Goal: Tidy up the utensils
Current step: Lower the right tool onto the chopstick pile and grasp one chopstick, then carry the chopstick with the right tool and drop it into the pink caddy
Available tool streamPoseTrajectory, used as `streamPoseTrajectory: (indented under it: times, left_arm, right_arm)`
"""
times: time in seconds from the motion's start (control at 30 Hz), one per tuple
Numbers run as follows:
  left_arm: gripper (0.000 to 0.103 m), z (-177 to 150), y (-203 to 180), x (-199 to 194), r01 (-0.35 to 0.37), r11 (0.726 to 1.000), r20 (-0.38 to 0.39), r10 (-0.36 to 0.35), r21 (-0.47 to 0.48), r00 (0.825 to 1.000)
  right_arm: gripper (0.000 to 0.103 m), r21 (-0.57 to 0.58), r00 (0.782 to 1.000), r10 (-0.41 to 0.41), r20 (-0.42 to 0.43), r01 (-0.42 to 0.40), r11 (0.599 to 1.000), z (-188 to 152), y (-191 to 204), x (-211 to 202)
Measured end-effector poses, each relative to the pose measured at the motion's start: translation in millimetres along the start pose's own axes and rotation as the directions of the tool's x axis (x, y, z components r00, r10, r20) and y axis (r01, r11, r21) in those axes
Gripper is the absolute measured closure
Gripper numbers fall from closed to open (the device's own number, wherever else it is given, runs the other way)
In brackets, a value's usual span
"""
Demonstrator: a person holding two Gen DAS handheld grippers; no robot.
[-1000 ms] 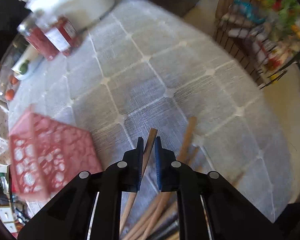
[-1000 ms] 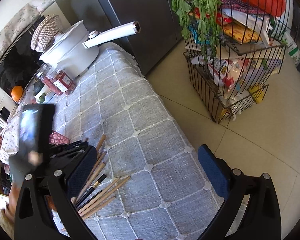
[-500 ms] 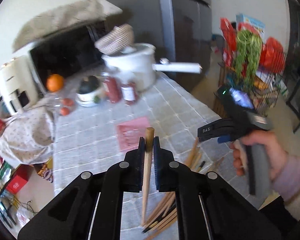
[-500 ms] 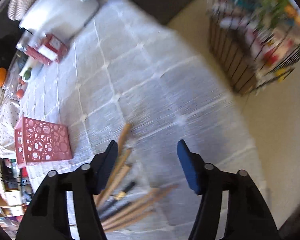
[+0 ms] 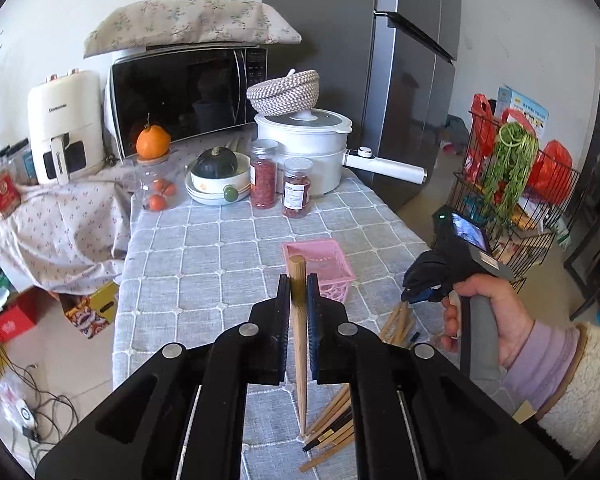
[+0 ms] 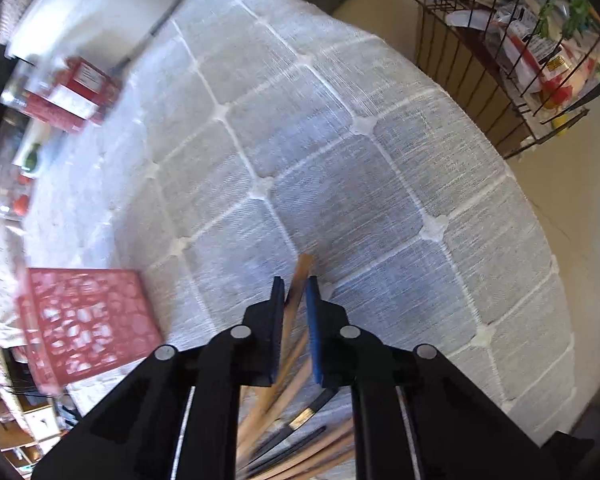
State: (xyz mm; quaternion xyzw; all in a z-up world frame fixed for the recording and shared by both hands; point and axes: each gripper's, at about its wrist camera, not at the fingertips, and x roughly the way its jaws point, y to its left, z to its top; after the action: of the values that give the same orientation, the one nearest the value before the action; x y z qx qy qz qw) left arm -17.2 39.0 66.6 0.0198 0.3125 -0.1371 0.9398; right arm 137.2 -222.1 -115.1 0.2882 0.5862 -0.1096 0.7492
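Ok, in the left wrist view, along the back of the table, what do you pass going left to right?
Air fryer → orange → squash → tall red jar → short red jar → white pot → its handle.

A grey tablecloth (image 5: 236, 240) crossed by a white grid is covering the table, and a pink basket (image 5: 320, 264) with a cut-out lattice of circles is sitting on it. Pale tan wooden chopsticks (image 5: 340, 420) are lying mixed with a few black ones. A bright orange fruit (image 5: 153, 142) is glowing against the black microwave door (image 5: 180, 96), under a beige cloth (image 5: 192, 20) sprigged with small flowers. Two jars (image 5: 280, 178) are showing red through clear sides. The pot (image 5: 304, 140) is gleaming white. The person's sleeve (image 5: 540, 356) is showing lilac under cream fleece.
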Motion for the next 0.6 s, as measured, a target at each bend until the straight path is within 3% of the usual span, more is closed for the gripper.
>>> streamPoseTrajectory:
  times: [0.17,0.3,0.6]
  left_arm:
    - [0.096,-0.9,-2.1,-6.8,0.005,1.000,0.005,-0.005,-0.005,1.000]
    - [0.096,1.9,-5.7,-16.1,0.022,0.999,0.021,-0.021,-0.025,1.000]
    - [0.096,41.6,-19.6,-42.3,0.034,0.999,0.088,-0.031,-0.031,0.996]
  right_arm:
    - [0.095,-0.109,0.987,0.090,0.131,-0.076,0.991,-20.6,3.4,-54.1]
    - [0.095,-0.190,0.965,0.164,0.205,-0.125,0.974,-40.2,6.1,-102.5]
    - [0.095,-0.334,0.915,0.275,0.295,-0.171,0.927,-65.1,11.1,-197.1]
